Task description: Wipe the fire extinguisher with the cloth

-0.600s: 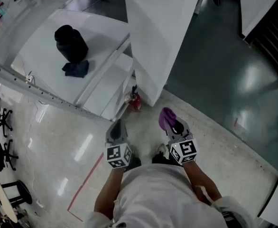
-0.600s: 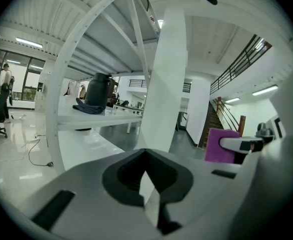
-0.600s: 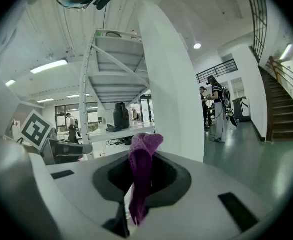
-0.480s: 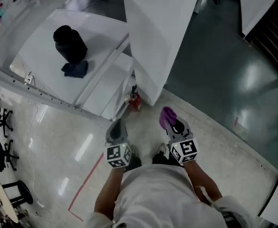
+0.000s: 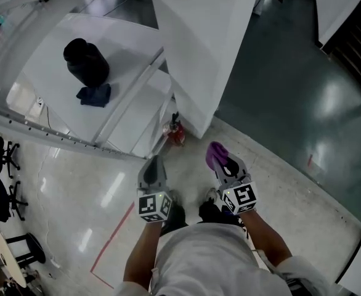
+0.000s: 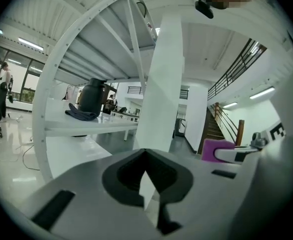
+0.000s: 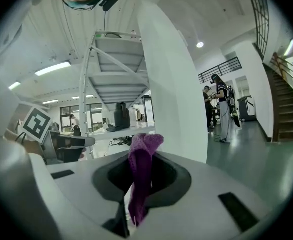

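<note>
1. Clamped tight, the right gripper (image 7: 134,204) holds the purple cloth (image 7: 144,151), which sticks up from between its jaws.
2. With its jaws pressed together, the left gripper (image 6: 149,194) has nothing between them.
3. From the head view, both are held side by side above the pale floor.
4. Ahead of them, the red fire extinguisher (image 5: 176,132) stands on the floor at the foot of the white pillar (image 5: 199,48), and neither gripper touches it.
5. A black container (image 5: 85,61) and a dark blue rag (image 5: 95,95) sit on the white table (image 5: 42,54).
</note>
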`<move>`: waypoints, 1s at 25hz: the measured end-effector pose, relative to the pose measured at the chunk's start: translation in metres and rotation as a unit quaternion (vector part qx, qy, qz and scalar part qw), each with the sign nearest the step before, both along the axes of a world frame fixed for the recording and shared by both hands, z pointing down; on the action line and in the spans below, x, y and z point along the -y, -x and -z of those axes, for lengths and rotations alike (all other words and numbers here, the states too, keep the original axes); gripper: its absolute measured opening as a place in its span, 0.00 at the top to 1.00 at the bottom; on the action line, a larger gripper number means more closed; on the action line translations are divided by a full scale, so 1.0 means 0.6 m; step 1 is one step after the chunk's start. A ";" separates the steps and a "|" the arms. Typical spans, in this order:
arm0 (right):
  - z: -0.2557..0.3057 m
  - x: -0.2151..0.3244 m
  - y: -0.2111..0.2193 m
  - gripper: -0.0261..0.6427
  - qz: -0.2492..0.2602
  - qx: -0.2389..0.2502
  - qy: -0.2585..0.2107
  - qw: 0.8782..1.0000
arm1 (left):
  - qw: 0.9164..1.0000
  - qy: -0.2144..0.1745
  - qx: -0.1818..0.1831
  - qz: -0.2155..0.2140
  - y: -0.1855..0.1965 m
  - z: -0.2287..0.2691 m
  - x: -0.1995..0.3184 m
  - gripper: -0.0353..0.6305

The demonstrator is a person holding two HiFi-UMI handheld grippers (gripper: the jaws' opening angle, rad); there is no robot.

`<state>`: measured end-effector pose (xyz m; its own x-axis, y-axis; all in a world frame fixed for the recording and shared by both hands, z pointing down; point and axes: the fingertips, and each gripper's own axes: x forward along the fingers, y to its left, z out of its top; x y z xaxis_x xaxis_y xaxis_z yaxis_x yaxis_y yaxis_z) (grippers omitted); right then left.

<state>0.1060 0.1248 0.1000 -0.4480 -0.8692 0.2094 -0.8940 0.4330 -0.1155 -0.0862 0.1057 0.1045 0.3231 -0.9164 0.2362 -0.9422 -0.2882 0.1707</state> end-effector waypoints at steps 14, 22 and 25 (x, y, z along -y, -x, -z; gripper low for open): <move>-0.064 0.096 -0.001 0.88 0.051 -0.036 -0.025 0.998 | 1.000 -0.015 0.009 0.007 0.005 -0.024 0.040 0.94; -0.138 0.165 0.020 0.88 0.038 -0.013 -0.017 0.999 | 0.999 -0.011 -0.002 -0.041 0.026 -0.097 0.127 0.94; -0.205 0.183 0.015 0.88 0.040 -0.010 -0.009 0.999 | 0.999 0.000 -0.002 -0.039 0.023 -0.164 0.138 0.94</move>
